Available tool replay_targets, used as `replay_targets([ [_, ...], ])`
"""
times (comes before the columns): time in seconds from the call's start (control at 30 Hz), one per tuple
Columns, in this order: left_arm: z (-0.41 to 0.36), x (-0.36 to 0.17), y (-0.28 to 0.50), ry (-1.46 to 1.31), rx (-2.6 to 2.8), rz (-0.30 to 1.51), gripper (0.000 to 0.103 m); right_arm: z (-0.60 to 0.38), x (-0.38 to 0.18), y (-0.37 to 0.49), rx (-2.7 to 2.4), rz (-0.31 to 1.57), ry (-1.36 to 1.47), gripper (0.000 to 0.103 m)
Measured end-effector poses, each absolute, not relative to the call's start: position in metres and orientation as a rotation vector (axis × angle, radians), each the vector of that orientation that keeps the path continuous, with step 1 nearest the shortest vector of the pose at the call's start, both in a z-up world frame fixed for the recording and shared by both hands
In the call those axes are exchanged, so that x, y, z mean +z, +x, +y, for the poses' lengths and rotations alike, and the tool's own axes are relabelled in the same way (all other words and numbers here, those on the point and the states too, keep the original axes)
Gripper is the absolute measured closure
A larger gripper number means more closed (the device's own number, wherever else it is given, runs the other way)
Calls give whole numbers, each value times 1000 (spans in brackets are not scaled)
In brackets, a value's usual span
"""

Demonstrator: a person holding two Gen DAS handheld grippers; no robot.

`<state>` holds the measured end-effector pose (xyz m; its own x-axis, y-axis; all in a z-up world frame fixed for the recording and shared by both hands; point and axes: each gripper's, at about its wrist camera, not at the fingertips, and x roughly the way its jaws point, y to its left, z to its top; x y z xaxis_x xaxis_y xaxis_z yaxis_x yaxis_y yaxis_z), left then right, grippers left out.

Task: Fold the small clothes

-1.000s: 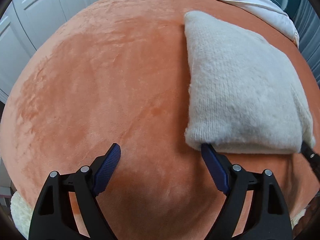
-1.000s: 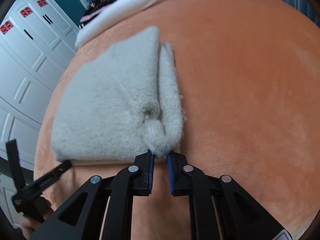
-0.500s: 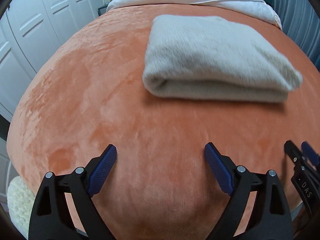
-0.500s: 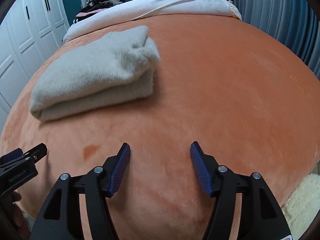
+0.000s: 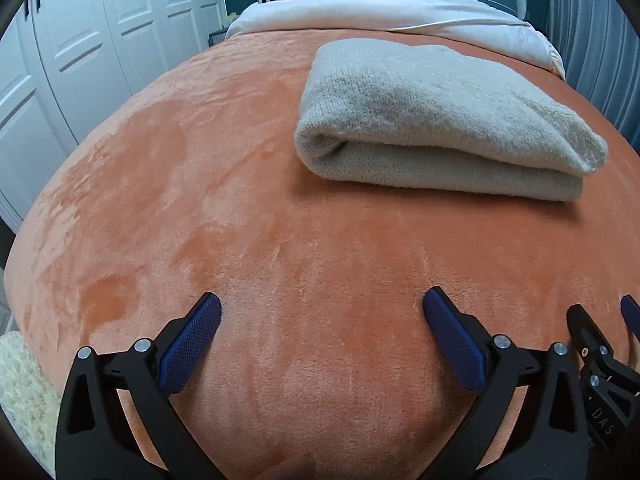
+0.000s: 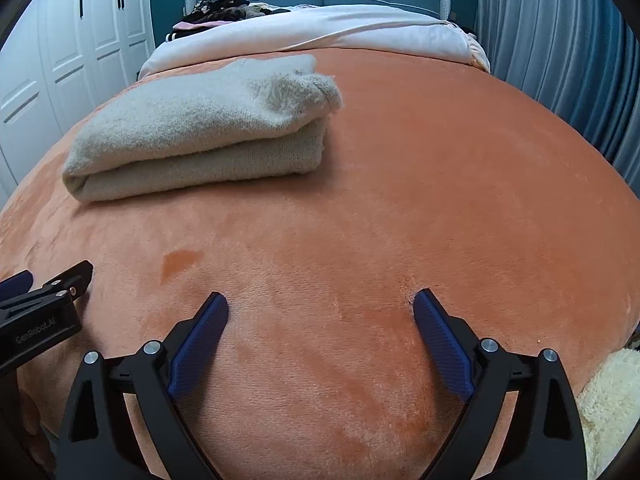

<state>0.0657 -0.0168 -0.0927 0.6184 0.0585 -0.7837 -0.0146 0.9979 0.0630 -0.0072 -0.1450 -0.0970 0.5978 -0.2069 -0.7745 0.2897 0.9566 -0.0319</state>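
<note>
A folded cream knit garment (image 5: 440, 120) lies on the orange blanket (image 5: 240, 220), up and to the right in the left wrist view. It also shows in the right wrist view (image 6: 200, 128), up and to the left. My left gripper (image 5: 322, 308) is open and empty, low over the blanket, well short of the garment. My right gripper (image 6: 320, 304) is open and empty, also pulled back from it. Each gripper's tip shows at the edge of the other's view.
A white duvet (image 6: 320, 28) and a pile of dark clothes (image 6: 224, 6) lie at the head of the bed. White wardrobe doors (image 5: 80, 40) stand on the left, blue curtains (image 6: 560, 40) on the right. A fluffy cream rug (image 6: 612, 400) lies past the blanket's near edge.
My right gripper let go of the garment's corner and opened. Both grippers drew back from the garment towards the near edge of the bed.
</note>
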Motion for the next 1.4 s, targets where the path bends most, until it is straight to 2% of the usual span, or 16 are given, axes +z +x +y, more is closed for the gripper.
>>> replay_targets([
  [0.23, -15, -97, 61, 52, 28, 843, 5, -141, -99, -8, -291, 887, 95, 10],
  [0.37, -11, -97, 63, 41, 23, 839, 5, -141, -100, -4, -291, 895, 96, 5],
  [1.4, -15, -99, 61, 49, 36, 831, 5, -140, -101, -3, -290, 892, 98, 5],
])
